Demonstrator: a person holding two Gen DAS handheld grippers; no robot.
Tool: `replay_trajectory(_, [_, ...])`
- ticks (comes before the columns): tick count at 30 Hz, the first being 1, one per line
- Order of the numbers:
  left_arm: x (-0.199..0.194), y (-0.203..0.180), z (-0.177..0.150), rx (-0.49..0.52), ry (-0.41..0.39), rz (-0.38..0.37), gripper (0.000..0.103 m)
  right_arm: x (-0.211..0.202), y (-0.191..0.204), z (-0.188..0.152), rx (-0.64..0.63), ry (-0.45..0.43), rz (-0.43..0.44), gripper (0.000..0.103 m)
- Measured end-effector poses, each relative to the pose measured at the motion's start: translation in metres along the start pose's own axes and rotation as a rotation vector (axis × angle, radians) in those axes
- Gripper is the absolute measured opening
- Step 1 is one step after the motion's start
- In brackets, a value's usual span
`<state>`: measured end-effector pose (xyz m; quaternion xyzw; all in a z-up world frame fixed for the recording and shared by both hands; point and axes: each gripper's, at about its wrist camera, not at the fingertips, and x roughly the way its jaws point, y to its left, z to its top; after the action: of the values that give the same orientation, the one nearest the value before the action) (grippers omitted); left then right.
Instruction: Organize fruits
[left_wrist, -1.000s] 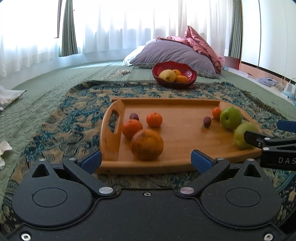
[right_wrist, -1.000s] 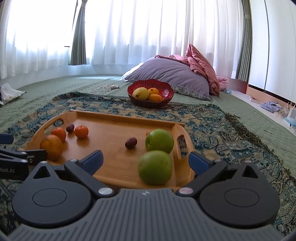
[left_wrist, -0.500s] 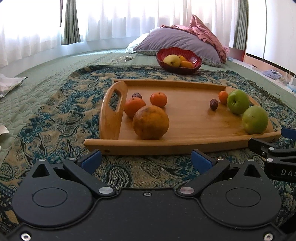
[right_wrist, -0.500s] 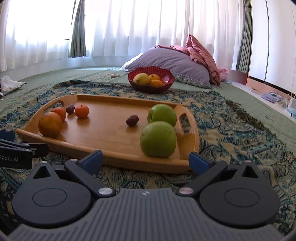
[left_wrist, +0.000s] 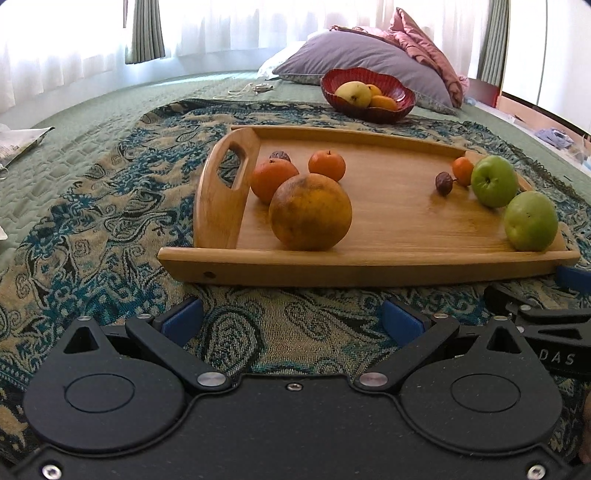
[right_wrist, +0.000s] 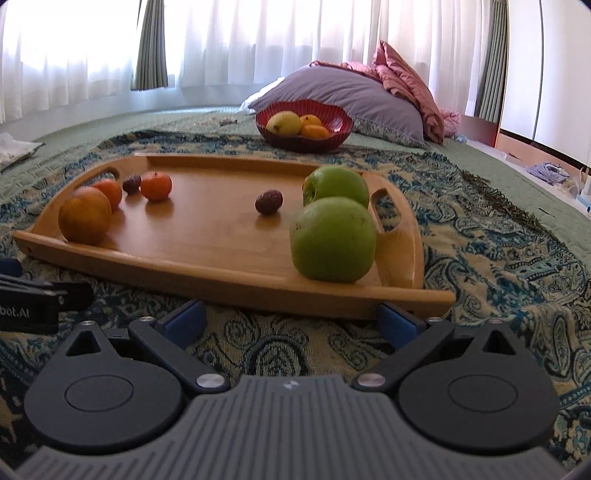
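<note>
Sitting on a patterned blanket (left_wrist: 110, 229), the wooden tray (left_wrist: 388, 225) holds the loose fruit, and the red bowl (left_wrist: 367, 96) waits beyond the tray's far edge with a yellow fruit and some small orange ones already in it.

The left gripper (left_wrist: 291, 317) has its fingers spread wide with nothing between them. It hangs low over the blanket, just short of the tray's near rim. The right gripper (right_wrist: 291, 315) is spread wide and empty too, also just short of the rim.

The big orange (left_wrist: 310, 212) lies straight ahead of the left gripper, close to the tray's left handle (left_wrist: 225, 184). 2 small tangerines sit just behind it, with a dark dried fruit near them.

The near green apple (right_wrist: 332, 240) lies straight ahead of the right gripper, a little to its right, with the far green apple (right_wrist: 336, 184) touching it or almost touching it from behind. Another dark dried fruit (right_wrist: 269, 202) rests alone near the middle.

So I think each hand is nearer to its own side's fruit. Round fruit can roll, so the fingers should close around the middle.
</note>
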<state>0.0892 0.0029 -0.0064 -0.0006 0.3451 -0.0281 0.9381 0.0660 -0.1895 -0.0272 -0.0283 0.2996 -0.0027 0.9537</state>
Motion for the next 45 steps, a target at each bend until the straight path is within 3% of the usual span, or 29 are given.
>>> replay_trajectory(22, [0.0087,0.0036,0.0005,-0.009,0.030,-0.013,0.103,0.0073,0.0005,-0.0087,0.004,0.007,0.003,0.103])
replay_trajectory(45, [0.0073,-0.0016,-0.0037,0.016,0.012,0.007,0.103,0.0067,-0.0014,-0.0092,0.002,-0.001,0.014,0.103])
